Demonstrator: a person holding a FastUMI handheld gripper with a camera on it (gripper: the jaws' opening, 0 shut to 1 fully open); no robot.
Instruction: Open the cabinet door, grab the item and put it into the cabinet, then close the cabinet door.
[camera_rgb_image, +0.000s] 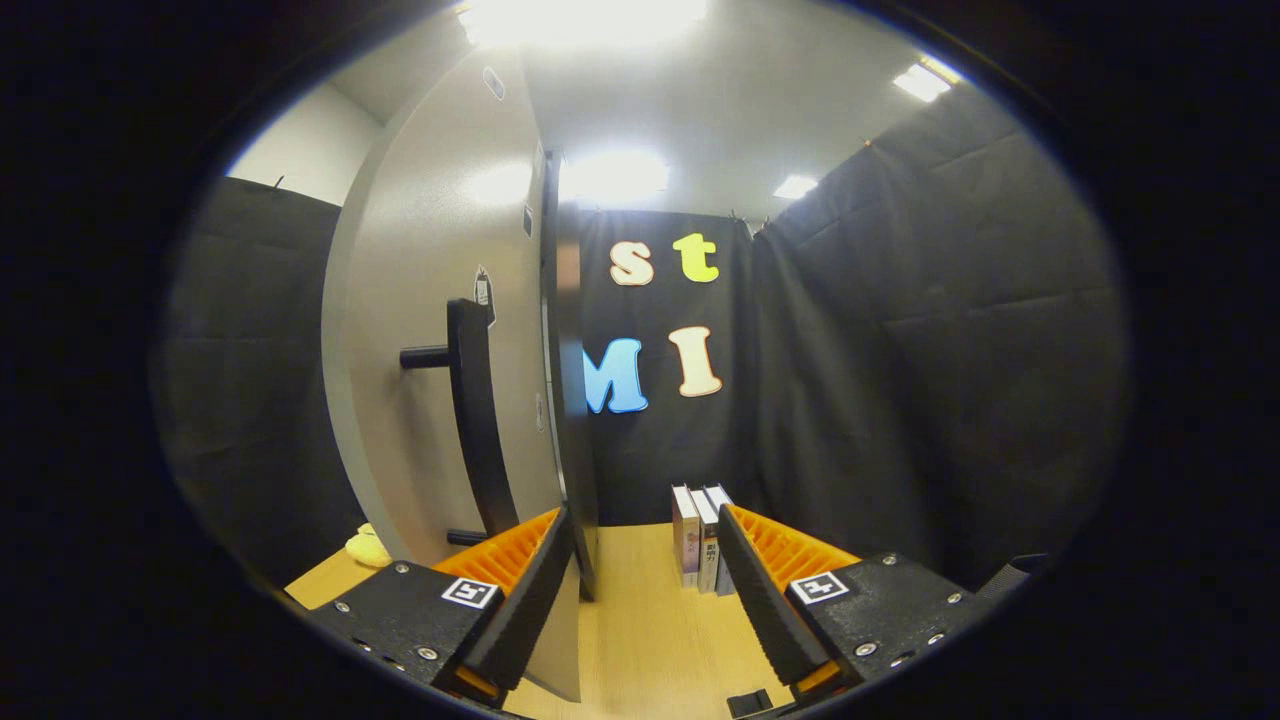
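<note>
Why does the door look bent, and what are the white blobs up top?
In the gripper view, the fisheye lens bows the straight cabinet door and its black handle; ceiling lights are overexposed and glare on the door's upper face. The books beyond the fingers stay fairly sharp. The hand-held gripper is open, the door's edge just inside its left finger.

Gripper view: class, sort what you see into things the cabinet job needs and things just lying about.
Job:
cabinet door, open
black handle on it
books standing beyond the fingers, probably the item
gripper, fingers open, empty

Lying about:
yellow object left of the door
</note>
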